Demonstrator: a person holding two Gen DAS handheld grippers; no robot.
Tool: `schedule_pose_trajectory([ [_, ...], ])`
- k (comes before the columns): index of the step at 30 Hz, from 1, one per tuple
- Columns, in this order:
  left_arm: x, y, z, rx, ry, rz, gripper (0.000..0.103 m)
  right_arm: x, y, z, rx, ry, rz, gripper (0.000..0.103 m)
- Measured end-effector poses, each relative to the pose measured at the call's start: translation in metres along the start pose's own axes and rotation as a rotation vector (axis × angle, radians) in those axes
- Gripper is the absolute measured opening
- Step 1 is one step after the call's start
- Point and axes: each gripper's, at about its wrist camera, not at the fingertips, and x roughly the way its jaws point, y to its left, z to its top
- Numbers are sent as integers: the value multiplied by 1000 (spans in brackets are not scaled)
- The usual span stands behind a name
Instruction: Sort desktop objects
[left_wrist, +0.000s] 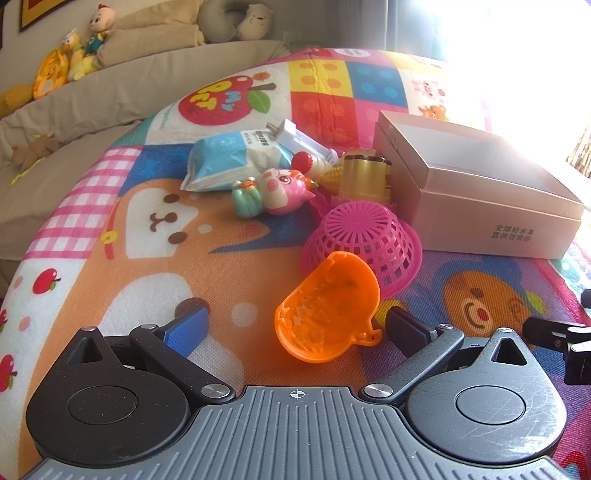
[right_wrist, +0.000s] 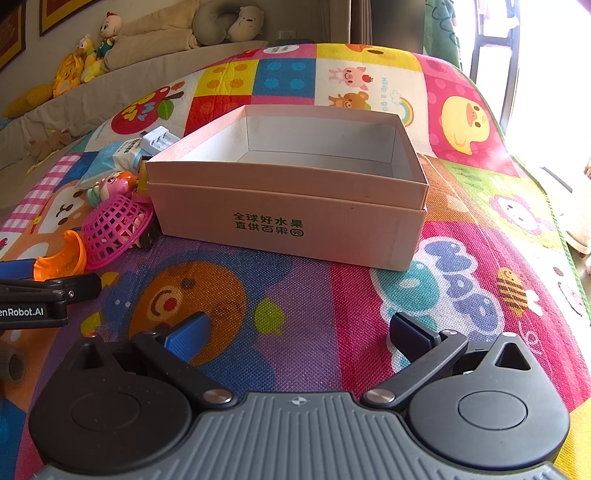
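Between my left gripper (left_wrist: 295, 325) jaws, spread wide, lies the orange scoop (left_wrist: 327, 306), tipped on its side on the play mat (left_wrist: 122, 280) and touching neither pad as far as I can tell. My right gripper (right_wrist: 297, 332) is spread too, holding nothing, hovering over bare mat in front of the box.

Going by size: the cardboard box (right_wrist: 291, 206) sits open and looks empty, well placed as the drop point. Beside it, the pink basket (left_wrist: 364, 240) lies upside down, its rim touching the scoop. Behind that is the blue-and-white packet (left_wrist: 221, 162), then the gold container (left_wrist: 364, 177), the pig toy (left_wrist: 275, 192) and the white charger (left_wrist: 299, 138), all heaped close together.

I judge the scoop is the first pick. My worry is its curved, thin shell: closing off-centre could squirt it sideways or flip it against the basket, shoving the pile. The right gripper sits near my left, so a careless swing toward the box could knock them together.
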Motion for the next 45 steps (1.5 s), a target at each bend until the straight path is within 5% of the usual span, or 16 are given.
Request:
schedule_pose_trajectory([
  [14,-9,11,3,20,37,-44,103,-10,0,-7,-1,33,-12,103],
  [18,-22,22,7,48,-17,39,103,-10,6,0,-69,61,86,103],
  [24,-30,67,23,-43,-43,168,103,-28,65,19,-285,-163,164,102],
  [27,-37,87,26,-106,-49,173,103,-25,104,27,-441,-267,153,84],
  [32,-49,100,23,-143,-56,147,103,9,145,41,-519,-252,162,78],
  [34,-51,98,21,-136,-50,122,103,24,150,45,-511,-197,175,57],
  [41,-53,81,13,-54,-40,11,103,-1,124,40,-421,-102,359,53],
  [45,-61,62,2,56,-40,-102,103,-24,102,21,-432,-74,369,53],
])
